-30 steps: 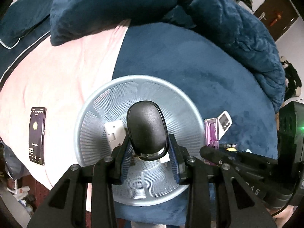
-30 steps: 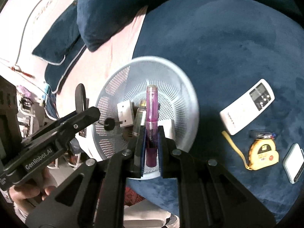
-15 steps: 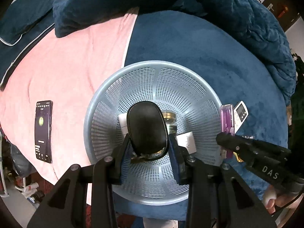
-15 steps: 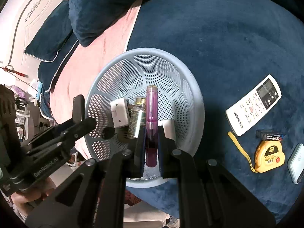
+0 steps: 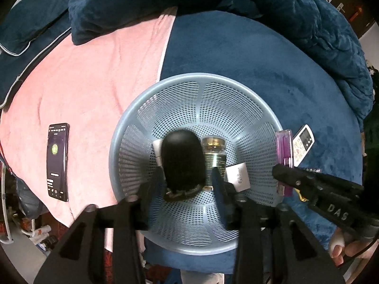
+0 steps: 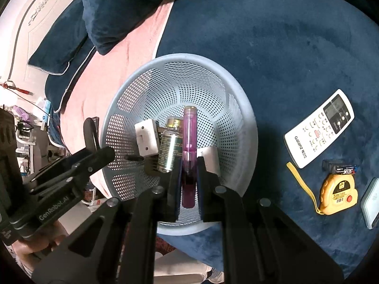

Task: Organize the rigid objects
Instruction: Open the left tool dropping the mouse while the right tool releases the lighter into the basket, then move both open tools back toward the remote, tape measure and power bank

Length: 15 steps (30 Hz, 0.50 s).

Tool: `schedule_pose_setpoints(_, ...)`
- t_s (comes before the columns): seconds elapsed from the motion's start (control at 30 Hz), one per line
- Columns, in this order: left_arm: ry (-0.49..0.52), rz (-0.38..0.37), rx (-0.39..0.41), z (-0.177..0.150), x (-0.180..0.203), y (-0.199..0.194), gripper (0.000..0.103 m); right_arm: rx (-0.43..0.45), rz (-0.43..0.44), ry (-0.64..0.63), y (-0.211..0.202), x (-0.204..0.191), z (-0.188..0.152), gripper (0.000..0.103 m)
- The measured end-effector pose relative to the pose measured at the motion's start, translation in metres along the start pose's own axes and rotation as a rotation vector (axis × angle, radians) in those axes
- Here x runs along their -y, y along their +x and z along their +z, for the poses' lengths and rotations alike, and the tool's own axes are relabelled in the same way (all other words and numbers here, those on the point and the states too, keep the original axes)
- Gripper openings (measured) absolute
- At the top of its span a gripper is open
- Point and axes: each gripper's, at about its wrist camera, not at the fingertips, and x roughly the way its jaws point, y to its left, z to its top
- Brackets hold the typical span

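While the left tongs (image 5: 189, 184) have just been opening around the black mouse (image 5: 183, 161), which sits free between the spread jaws above the blue basket (image 5: 260, 108), let it drop beside the glass jar (image 5: 214, 156). The right tongs (image 6: 188, 179) grip the purple case (image 6: 188, 142) over the basket; lower it before easing off, clear of the jar.
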Motion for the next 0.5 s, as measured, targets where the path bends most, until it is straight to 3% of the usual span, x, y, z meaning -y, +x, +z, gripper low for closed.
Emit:
schedule_pose_setpoints(0.03,-0.002,0.008,-0.001,0.0,-0.001,0.001,0.081,0.001,0.006,0.005,0.0,0.001,0.001,0.012)
schedule_pose_setpoints(0.07,-0.005,0.019,-0.003,0.0,-0.002,0.002,0.094,-0.002,0.008,0.01,-0.001,0.002,0.001,0.013)
schedule_pose_setpoints(0.1,-0.006,0.029,-0.007,0.0,-0.002,0.002,0.097,-0.002,0.005,0.012,-0.001,0.003,0.002,0.016)
schedule_pose_setpoints(0.13,-0.006,0.04,-0.012,0.0,-0.003,0.004,0.099,0.002,0.0,0.014,-0.002,0.003,0.002,0.03)
schedule_pose_setpoints(0.17,-0.003,0.059,-0.021,0.0,-0.003,0.005,0.1,0.012,-0.005,0.021,-0.004,0.004,0.003,0.057)
schedule_pose_setpoints(0.23,0.004,0.083,-0.038,-0.001,-0.004,0.009,0.102,0.038,-0.001,0.041,-0.009,0.007,0.002,0.086)
schedule_pose_setpoints(0.27,0.008,0.088,-0.045,-0.001,-0.004,0.011,0.102,0.043,0.0,0.046,-0.011,0.009,0.003,0.093)
schedule_pose_setpoints(0.5,0.006,0.09,-0.052,-0.001,-0.002,0.012,0.102,0.035,-0.026,0.052,-0.011,0.014,0.003,0.102)
